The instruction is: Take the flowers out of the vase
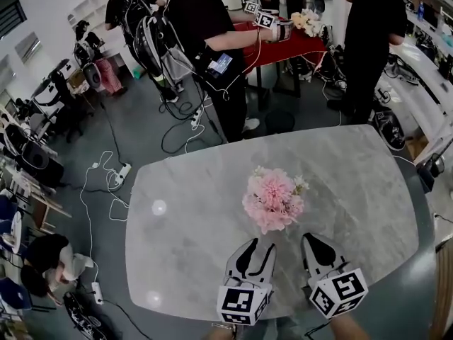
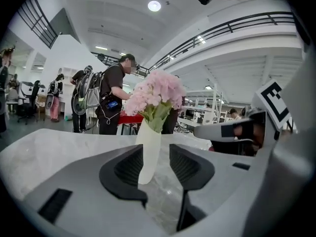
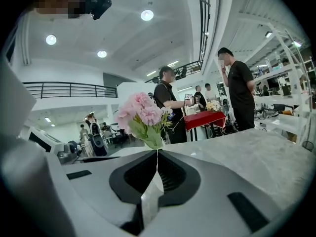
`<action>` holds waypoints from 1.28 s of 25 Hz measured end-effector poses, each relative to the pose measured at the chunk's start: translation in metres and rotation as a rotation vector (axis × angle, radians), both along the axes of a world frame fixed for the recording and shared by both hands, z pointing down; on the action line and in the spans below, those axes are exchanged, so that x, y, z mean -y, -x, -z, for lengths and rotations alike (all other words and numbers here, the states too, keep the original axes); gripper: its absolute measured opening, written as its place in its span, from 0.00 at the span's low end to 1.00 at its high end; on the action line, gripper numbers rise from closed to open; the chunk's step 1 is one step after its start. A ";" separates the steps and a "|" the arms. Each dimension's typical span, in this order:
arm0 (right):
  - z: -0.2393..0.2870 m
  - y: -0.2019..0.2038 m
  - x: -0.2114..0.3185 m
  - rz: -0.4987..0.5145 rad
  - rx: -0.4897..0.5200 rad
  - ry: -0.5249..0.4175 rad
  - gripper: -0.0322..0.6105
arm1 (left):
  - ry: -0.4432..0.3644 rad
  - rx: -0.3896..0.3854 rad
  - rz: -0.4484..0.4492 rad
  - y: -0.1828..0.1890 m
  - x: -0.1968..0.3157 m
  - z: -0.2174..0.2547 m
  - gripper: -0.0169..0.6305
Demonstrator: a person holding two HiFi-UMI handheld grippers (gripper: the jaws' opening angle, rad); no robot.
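One bunch of pink flowers [image 1: 272, 199] with green leaves stands in a single slim white vase [image 2: 149, 152], upright near the middle of the grey marbled table [image 1: 184, 211]. Nothing on the flowers or vase carries writing. The only print is the black-and-white square marker pattern on each gripper's cube, one face of each showing in the head view. Two grippers lie side by side at the table's near edge, both pointing away from the person toward the vase and tilted slightly down. The left gripper [image 1: 260, 246] has its jaws partly apart. The vase shows in the gap between them, with neither pad touching it. The right gripper [image 1: 311, 239], just beside the flowers' right, has its jaws pressed together on nothing. Beyond the table, a person in black [image 1: 205, 41] stands by one red table [image 1: 290, 48] bearing a second pale bunch [image 1: 306, 21].
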State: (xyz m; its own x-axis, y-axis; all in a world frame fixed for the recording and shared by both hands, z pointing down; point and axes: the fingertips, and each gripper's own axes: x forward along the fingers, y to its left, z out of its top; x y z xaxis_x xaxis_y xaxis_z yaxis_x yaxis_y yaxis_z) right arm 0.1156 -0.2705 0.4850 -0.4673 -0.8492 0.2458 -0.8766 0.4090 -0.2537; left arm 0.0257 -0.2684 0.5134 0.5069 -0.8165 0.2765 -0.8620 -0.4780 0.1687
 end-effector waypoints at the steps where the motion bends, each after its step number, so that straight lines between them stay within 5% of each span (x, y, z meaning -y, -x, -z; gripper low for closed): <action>1: -0.003 0.000 0.001 0.006 0.001 -0.001 0.08 | -0.004 0.000 -0.007 -0.003 0.002 -0.004 0.29; 15: -0.022 -0.004 0.022 0.046 0.001 -0.021 0.08 | -0.104 0.042 -0.037 -0.027 0.067 -0.026 0.56; 32: -0.019 0.006 0.032 0.128 0.013 -0.036 0.09 | -0.100 0.037 0.008 -0.030 0.089 -0.043 0.50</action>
